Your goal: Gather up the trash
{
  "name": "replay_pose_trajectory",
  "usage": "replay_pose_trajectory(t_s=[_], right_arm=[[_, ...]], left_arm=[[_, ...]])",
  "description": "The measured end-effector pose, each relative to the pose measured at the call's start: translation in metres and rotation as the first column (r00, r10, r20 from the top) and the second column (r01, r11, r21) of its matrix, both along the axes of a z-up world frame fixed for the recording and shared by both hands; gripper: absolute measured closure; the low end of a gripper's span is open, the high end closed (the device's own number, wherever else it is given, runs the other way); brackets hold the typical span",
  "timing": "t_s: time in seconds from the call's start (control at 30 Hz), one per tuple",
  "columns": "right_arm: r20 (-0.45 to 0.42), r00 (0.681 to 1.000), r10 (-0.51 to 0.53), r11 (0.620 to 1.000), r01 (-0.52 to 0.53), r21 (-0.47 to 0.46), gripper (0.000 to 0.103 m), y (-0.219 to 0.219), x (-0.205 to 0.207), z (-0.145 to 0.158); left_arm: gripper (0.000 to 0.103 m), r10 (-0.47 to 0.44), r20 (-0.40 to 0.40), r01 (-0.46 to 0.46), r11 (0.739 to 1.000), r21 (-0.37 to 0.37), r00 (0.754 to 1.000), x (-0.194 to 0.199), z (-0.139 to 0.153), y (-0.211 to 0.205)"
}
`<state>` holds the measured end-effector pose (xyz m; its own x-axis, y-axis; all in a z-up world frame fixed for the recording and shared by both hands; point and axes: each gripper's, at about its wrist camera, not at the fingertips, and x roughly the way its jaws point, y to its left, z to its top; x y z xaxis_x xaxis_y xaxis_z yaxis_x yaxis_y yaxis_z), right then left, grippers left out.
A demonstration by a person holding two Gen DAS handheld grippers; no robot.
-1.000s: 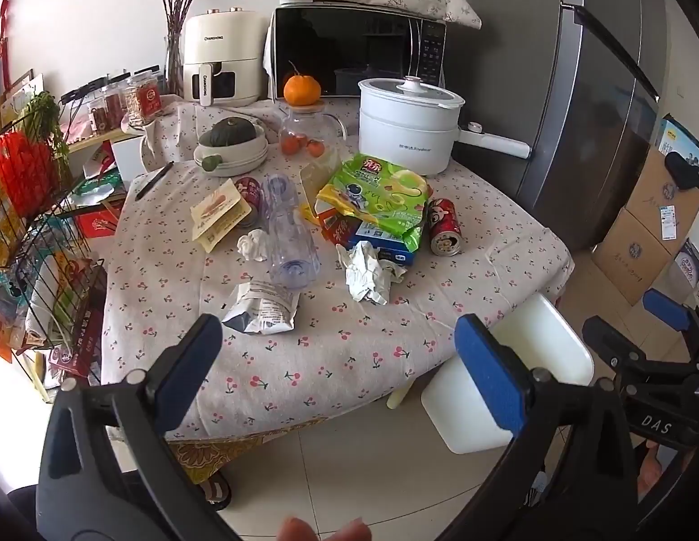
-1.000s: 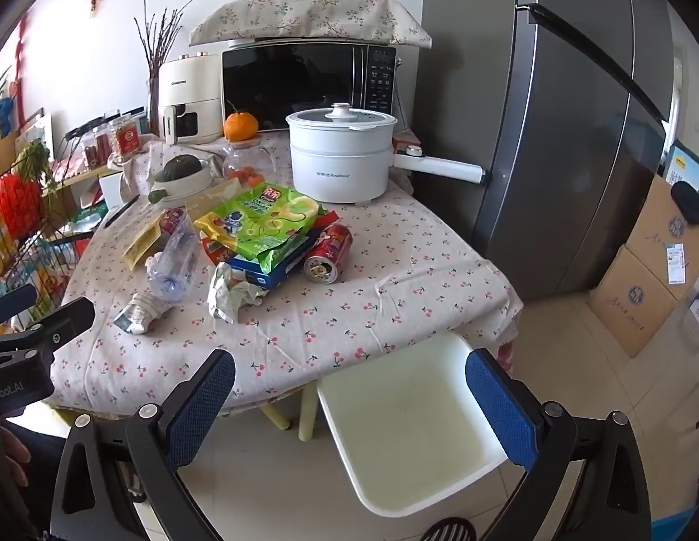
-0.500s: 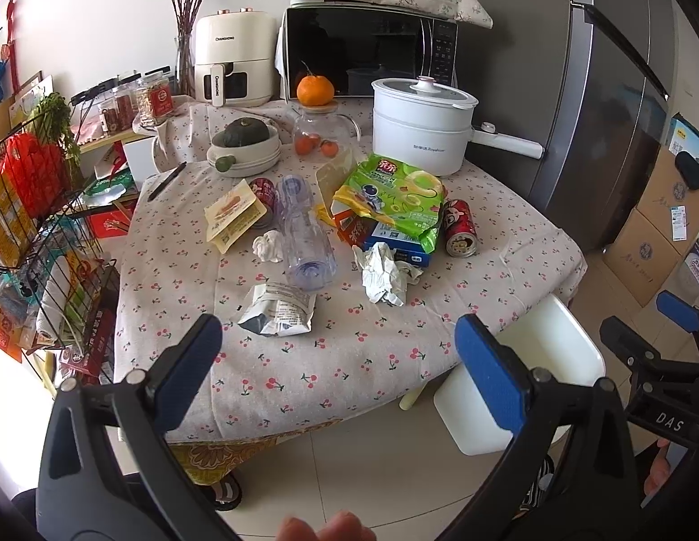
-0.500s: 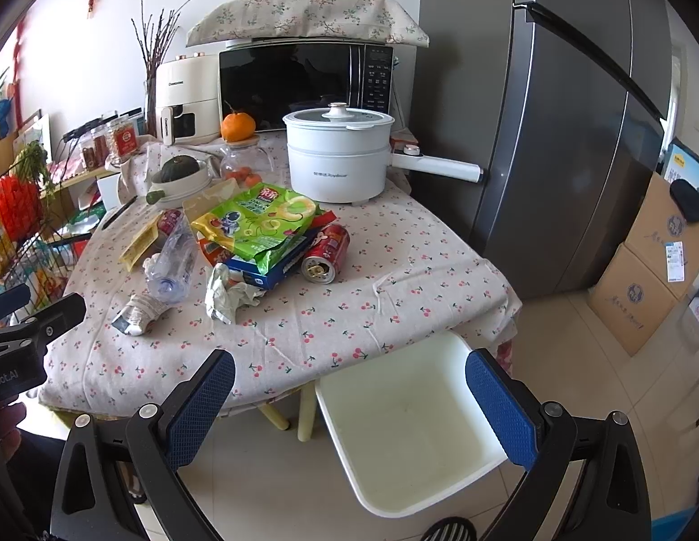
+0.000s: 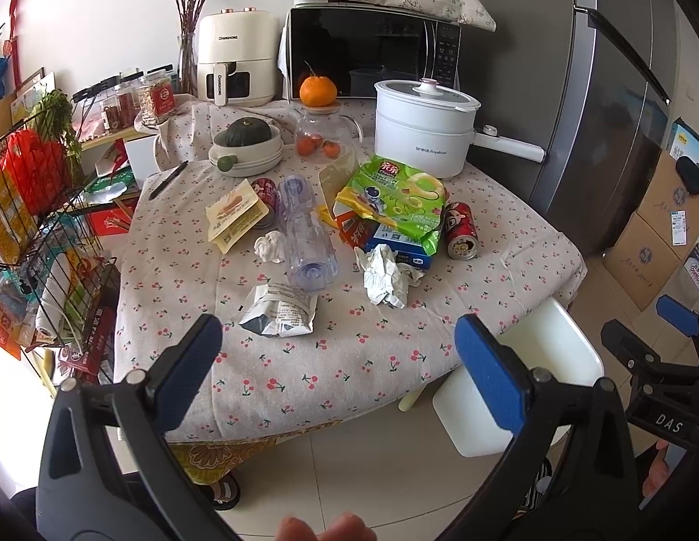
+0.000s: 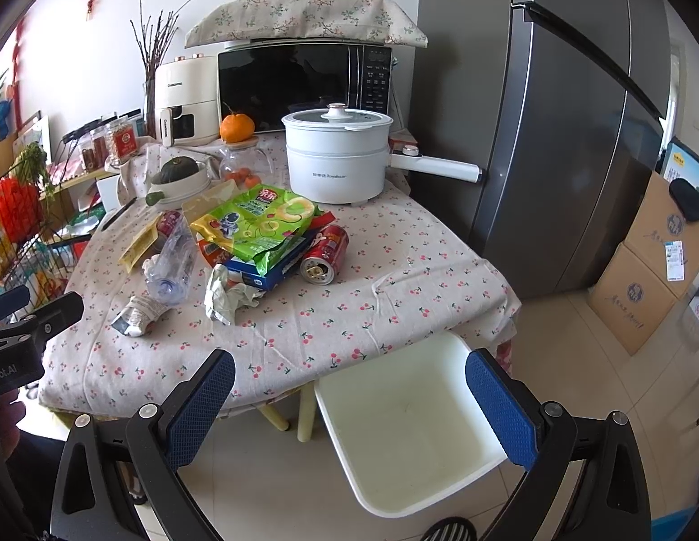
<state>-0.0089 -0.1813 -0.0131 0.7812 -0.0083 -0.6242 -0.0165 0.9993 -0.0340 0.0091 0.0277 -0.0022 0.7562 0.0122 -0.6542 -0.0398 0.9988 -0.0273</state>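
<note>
Trash lies on the cherry-print table (image 5: 304, 360): a crumpled silver wrapper (image 5: 279, 311), a clear plastic bottle (image 5: 306, 234), crumpled paper (image 5: 385, 277), a small white tissue (image 5: 269, 247), a green snack bag (image 5: 394, 203) on a blue box (image 5: 396, 250), a red can (image 5: 461, 235) on its side and a yellow packet (image 5: 234, 214). My left gripper (image 5: 338, 374) is open and empty in front of the table's near edge. My right gripper (image 6: 349, 405) is open and empty above a white bin (image 6: 412, 424). The wrapper (image 6: 139, 313), paper (image 6: 223, 295) and can (image 6: 324, 254) also show in the right wrist view.
A white pot (image 5: 423, 128), a glass jar with an orange (image 5: 317, 90), a bowl with a squash (image 5: 245, 144), a microwave (image 5: 372, 54) and an air fryer (image 5: 234, 63) stand at the back. A wire rack (image 5: 29, 225) is at the left, a fridge (image 6: 574, 112) and cardboard boxes (image 6: 651, 270) at the right.
Both grippers have drifted slightly; the table appears a little further right and nearer in the left wrist view. Both stay open and empty. Nothing on the table has moved.
</note>
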Motion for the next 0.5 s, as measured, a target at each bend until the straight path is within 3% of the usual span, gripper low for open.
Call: replay_pose_trajectory(t_s=[0.5], right_arm=[[-0.001,1.0,0.0,1.0,0.0,0.0,0.0,-0.0003,-0.0004,0.0006]], left_arm=[[0.0,0.003,0.003,-0.002,1.0,-0.005,1.0,-0.002,0.0009,0.0039]])
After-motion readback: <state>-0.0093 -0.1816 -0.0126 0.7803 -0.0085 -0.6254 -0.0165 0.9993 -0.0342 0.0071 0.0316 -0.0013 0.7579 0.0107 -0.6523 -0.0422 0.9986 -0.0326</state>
